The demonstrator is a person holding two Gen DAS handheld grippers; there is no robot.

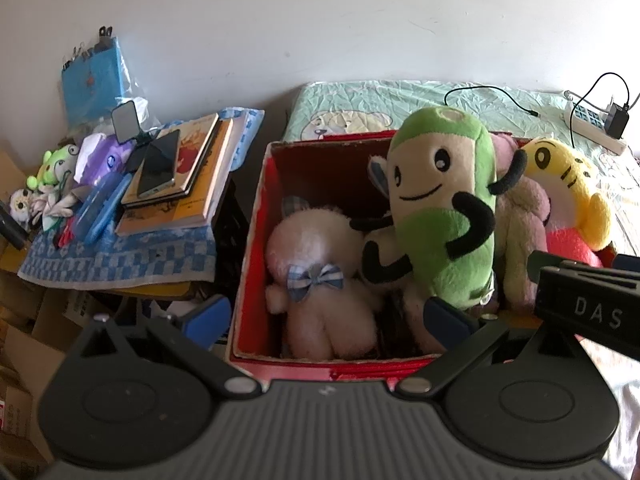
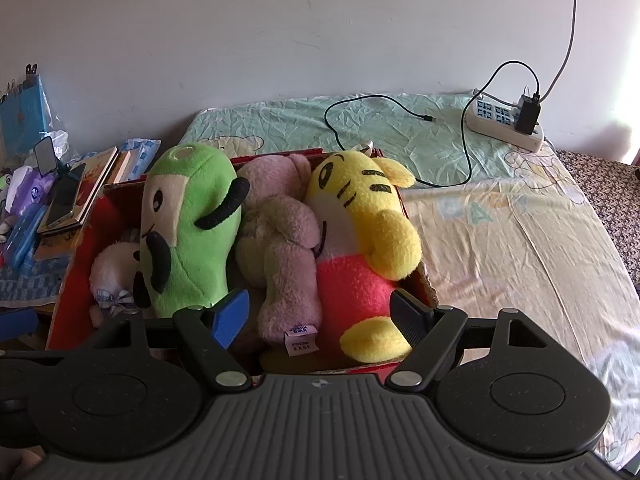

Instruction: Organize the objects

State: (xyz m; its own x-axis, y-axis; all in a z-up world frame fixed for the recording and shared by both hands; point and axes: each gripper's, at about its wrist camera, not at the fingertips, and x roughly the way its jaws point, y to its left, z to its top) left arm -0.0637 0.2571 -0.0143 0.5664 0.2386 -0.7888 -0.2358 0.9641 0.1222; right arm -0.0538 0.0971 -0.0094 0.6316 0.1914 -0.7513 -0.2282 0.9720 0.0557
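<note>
A red cardboard box (image 1: 256,220) (image 2: 72,280) sits on the bed and holds plush toys. A green plush (image 1: 444,208) (image 2: 188,232) stands upright in it. A white plush with a checked bow (image 1: 316,268) (image 2: 112,272) lies at its left. A pink plush (image 2: 280,248) (image 1: 520,224) and a yellow plush with a red body (image 2: 360,240) (image 1: 568,200) fill the right side. My left gripper (image 1: 328,316) is open over the box's near edge, holding nothing. My right gripper (image 2: 320,316) is open just above the pink and yellow plushes, holding nothing.
Left of the box, a side table with a blue checked cloth (image 1: 120,260) carries books (image 1: 180,184), a phone (image 1: 158,168), a blue pencil case (image 1: 98,216) and small toys. A power strip (image 2: 508,124) and black cable (image 2: 400,100) lie on the bed (image 2: 520,240). Cardboard boxes (image 1: 24,360) sit at lower left.
</note>
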